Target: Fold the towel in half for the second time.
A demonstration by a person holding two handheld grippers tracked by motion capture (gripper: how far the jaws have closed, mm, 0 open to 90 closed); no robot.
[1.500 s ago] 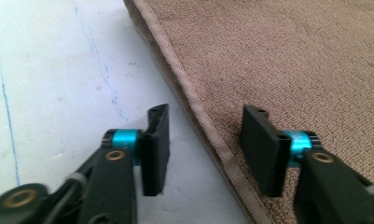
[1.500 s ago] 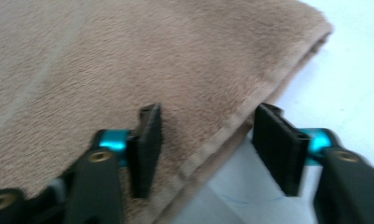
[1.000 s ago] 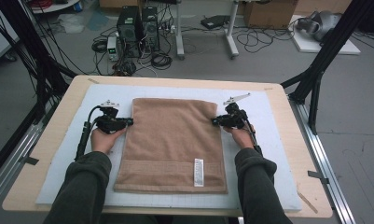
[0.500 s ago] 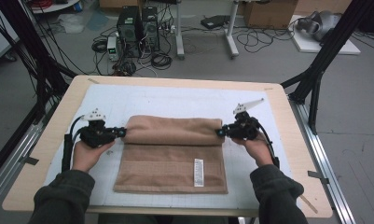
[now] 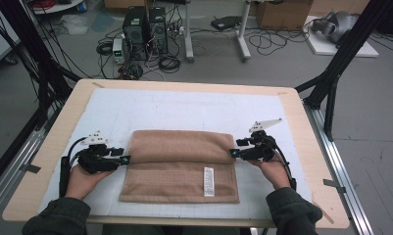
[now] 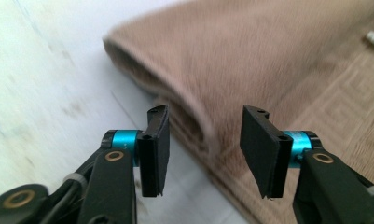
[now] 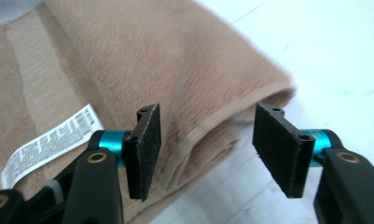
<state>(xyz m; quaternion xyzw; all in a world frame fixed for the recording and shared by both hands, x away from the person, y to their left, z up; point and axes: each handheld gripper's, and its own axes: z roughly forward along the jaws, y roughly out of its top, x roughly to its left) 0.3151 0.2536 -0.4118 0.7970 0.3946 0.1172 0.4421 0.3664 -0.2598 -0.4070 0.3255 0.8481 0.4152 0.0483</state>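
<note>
Now both just opened: left gripper (image 5: 127, 159) and right gripper (image 5: 232, 153), nothing pinched. Soft, floppy folded tan terry towel (image 5: 179, 166). Better gripped at corners.

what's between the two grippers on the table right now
The folded brown towel spans the whole stretch between the left gripper and the right gripper, its white care label facing up. The high view shows it.
</note>
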